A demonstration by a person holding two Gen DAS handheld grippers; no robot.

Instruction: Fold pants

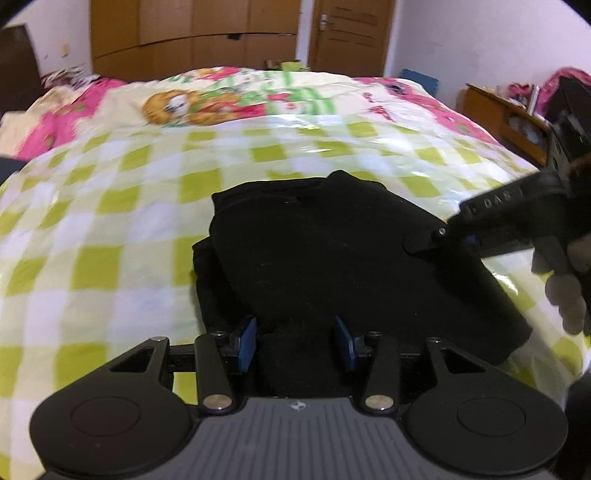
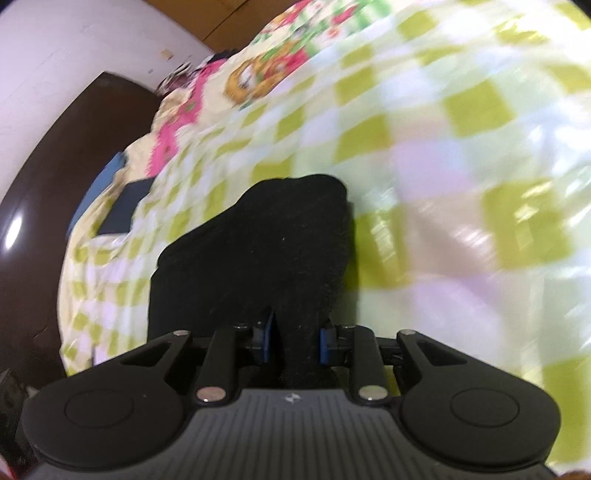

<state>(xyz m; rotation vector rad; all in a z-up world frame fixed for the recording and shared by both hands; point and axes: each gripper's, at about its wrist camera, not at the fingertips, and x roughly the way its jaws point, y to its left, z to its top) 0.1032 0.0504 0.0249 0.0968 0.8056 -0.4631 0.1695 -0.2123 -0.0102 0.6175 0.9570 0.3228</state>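
Note:
Black pants [image 1: 314,240] lie folded into a thick stack on the green-and-white checked quilt [image 1: 110,221]. My left gripper [image 1: 295,339] is shut on the stack's near edge, and dark cloth fills the gap between its blue pads [image 1: 248,343]. My right gripper [image 1: 424,243] comes in from the right and grips the stack's right edge. In the right wrist view the pants [image 2: 258,251] bunch up between the blue pads [image 2: 266,339] of the right gripper [image 2: 295,338], which is shut on a fold of cloth. The picture is blurred by motion.
The quilt [image 2: 443,147] covers the whole bed and has a cartoon print at its far end. A gloved hand [image 1: 565,295] holds the right gripper. A dark headboard [image 2: 55,184], a wooden wardrobe [image 1: 192,33], a door [image 1: 351,33] and a cluttered side table [image 1: 498,114] surround the bed.

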